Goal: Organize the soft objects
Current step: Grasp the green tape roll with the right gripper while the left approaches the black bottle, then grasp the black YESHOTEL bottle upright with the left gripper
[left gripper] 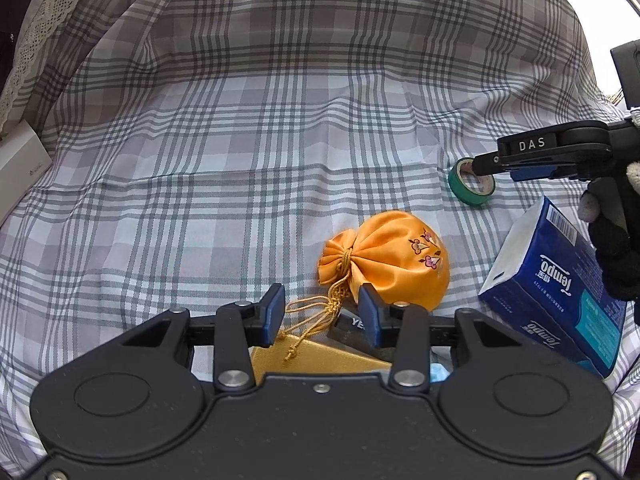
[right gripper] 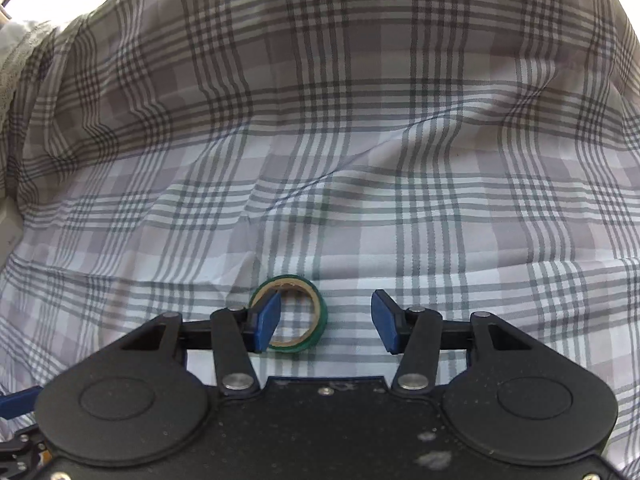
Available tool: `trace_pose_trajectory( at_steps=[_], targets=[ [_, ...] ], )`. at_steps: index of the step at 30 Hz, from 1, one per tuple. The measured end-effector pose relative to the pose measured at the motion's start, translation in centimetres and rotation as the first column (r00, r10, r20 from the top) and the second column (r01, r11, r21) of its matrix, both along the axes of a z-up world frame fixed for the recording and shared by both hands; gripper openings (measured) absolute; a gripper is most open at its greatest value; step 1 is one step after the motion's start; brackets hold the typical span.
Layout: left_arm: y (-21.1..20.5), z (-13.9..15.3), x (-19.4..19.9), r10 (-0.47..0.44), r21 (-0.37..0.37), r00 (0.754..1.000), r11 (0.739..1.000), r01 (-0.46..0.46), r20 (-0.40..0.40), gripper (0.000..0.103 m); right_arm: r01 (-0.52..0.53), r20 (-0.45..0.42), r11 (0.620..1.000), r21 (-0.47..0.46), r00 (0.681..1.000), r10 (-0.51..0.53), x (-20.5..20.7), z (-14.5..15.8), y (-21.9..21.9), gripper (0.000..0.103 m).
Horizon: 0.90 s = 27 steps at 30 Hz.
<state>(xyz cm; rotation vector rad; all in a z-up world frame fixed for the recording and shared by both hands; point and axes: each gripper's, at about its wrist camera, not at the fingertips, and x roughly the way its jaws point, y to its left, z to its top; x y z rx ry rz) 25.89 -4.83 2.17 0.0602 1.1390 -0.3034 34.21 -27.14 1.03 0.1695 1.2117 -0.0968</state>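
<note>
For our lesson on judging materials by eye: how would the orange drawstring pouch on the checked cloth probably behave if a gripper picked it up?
The orange pouch looks like thin satin gathered at a tied neck, so it would likely sag and squash rather than hold shape. Its shiny surface may slip between pads. The loose cords would probably dangle and could snag.

cloth (left gripper: 280,128): grey-white plaid | pouch (left gripper: 394,264): orange, pink embroidered flowers, gold cord | tape roll (right gripper: 316,320): green, tan core | tissue pack (left gripper: 560,284): blue, white, teal patch | gripper pads (left gripper: 276,316): blue
</note>
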Motion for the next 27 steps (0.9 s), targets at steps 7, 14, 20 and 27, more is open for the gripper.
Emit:
trace_pose_trajectory(
  at_steps=[7, 14, 20, 27],
  targets=[
    [-0.4, 0.1, 0.7, 0.011, -0.037, 1.0, 0.999, -0.012, -0.015, 0.042, 0.012, -0.03, 0.999, 0.036, 0.999, -0.011, 0.5, -1.7, 2.1, 0.062],
    [-1.2, 0.0, 1.6, 0.024, -0.062, 1.0, 0.998, -0.025, -0.019, 0.048, -0.038, -0.024, 0.997, -0.071, 0.999, 0.036, 0.5, -2.4, 4.1, 0.048],
    [-2.3, 0.6, 0.5, -0.017, -0.085, 1.0, 0.996, 0.017, -0.003, 0.048, -0.044, 0.019, 0.997, -0.056, 0.999, 0.045, -0.5, -1.6, 3.1, 0.047],
    [-4.2, 1.8, -2.7, -0.128, -0.091, 0.991, 0.987, 0.131, 0.046, 0.048, -0.011, 0.089, 1.0, -0.016, 0.996, 0.013, -1.7, 1.3, 1.5, 0.047]
  ],
)
